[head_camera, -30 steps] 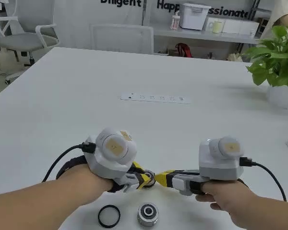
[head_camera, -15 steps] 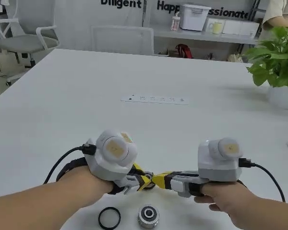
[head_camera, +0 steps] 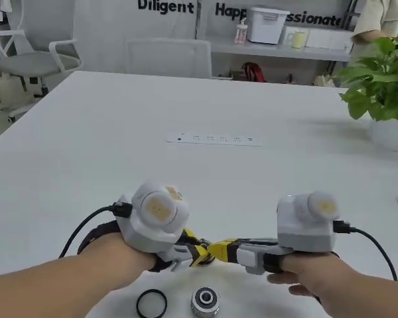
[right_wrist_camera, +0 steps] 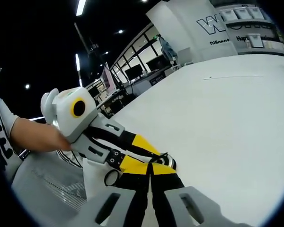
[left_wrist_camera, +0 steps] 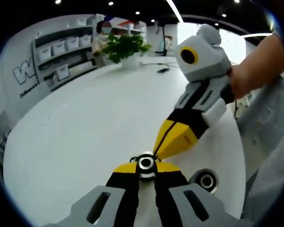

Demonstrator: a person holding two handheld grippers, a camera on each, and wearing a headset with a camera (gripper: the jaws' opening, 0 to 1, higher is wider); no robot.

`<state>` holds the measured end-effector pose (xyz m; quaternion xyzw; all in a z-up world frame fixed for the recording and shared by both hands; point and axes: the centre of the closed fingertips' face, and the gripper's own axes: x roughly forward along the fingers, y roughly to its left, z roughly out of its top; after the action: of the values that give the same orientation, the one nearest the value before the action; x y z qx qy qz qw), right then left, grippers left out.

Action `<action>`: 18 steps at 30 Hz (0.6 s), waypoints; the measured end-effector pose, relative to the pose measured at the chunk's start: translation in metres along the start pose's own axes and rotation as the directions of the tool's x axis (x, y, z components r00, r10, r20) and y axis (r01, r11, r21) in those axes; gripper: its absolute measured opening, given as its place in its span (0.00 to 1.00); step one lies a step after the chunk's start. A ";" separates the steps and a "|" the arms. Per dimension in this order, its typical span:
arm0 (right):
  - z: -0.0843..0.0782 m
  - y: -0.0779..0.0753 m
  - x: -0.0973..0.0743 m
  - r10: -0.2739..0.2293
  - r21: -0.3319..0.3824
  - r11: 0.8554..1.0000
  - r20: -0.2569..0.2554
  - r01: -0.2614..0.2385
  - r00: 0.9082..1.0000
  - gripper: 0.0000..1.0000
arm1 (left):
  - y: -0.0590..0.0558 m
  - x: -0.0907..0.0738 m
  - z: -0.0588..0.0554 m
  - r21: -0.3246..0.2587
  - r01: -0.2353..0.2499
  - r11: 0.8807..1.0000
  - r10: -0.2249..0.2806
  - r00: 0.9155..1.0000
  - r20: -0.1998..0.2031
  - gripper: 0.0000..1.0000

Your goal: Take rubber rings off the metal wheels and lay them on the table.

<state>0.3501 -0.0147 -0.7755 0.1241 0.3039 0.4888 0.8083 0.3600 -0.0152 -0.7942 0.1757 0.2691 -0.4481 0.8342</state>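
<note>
**Rubber still on the second wheel; both claws closed in on it**

Nearest me, just this side of the held wheel [left_wrist_camera: 146, 162], a loose ring [head_camera: 151, 304] and a bare wheel [head_camera: 205, 300] lie side by side on the table [head_camera: 119, 132]. Neither has moved in the last second, so I count one ring as done.

The held wheel hangs just above the table. The left gripper [left_wrist_camera: 146, 169] has its jaws clamped on it, as before. The right gripper [right_wrist_camera: 151, 169] has crept in since a second ago: its jaws are pressed together and their tip touches the wheel's rim, covering the wheel more than before in the head view. I cannot tell whether it has actually caught the rubber. I judge the second peel is only starting.

Beyond the held wheel the table is open as far as a power strip [head_camera: 214, 139]. A plant [head_camera: 378, 83] stands further off to the right. Nothing blocks the laying-down spot; the first ring and bare wheel sit close, so I'd place clear of them.
</note>
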 end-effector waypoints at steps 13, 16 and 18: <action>-0.004 -0.012 -0.001 -0.060 -0.007 0.998 -0.010 0.060 0.998 0.00 | 0.000 0.000 0.000 0.003 -0.008 1.000 0.008 1.000 -0.001 0.12; -0.004 -0.013 0.000 -0.066 -0.013 0.998 -0.012 0.066 0.998 0.00 | 0.001 -0.001 0.001 -0.002 -0.003 1.000 0.003 1.000 0.004 0.13; -0.004 -0.012 0.000 -0.066 -0.019 0.998 -0.015 0.066 0.998 0.00 | 0.001 -0.001 0.001 -0.015 0.003 1.000 -0.003 1.000 0.005 0.13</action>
<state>0.3561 -0.0213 -0.7848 0.1027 0.3098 0.4656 0.8226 0.3603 -0.0145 -0.7931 0.1681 0.2706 -0.4476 0.8356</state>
